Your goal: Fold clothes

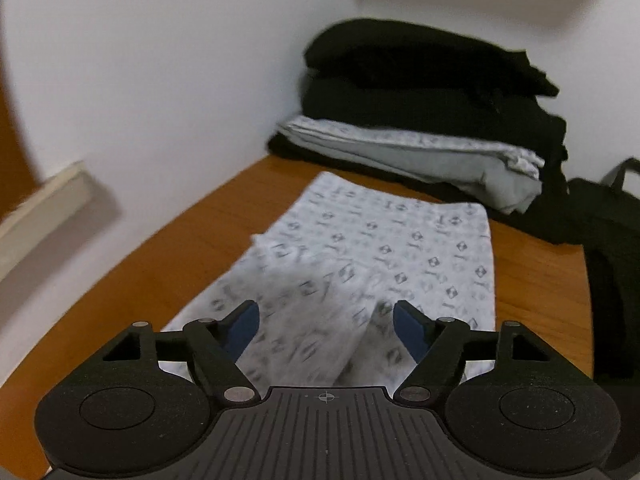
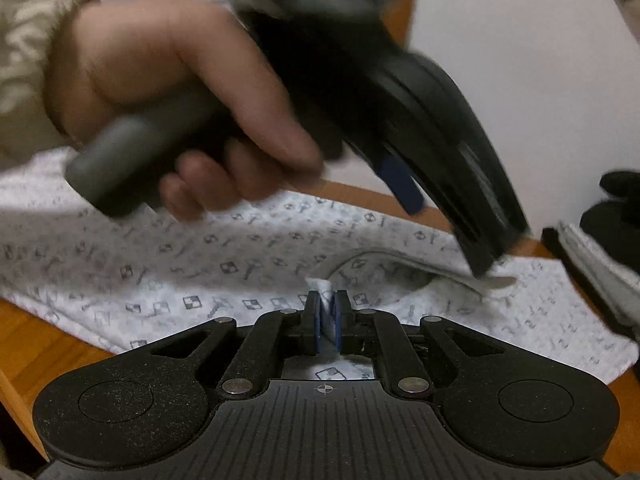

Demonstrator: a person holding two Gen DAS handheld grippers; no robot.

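Meanwhile right tool (image 2: 327, 312) pinches printed garment's (image 2: 240, 280) edge; left tool (image 1: 326, 330) gapes.

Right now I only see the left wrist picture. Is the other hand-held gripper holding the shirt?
Observer: Yes. The right hand-held gripper is shut on a pinch of the white patterned shirt.
Operator: Can you see my left one from there?
Observer: Yes. A hand holds the left hand-held gripper above the shirt, with a cream sleeve at the wrist.
Operator: Is the shirt's neck hole showing?
Observer: Yes, the collar lies open just past the right fingertips.
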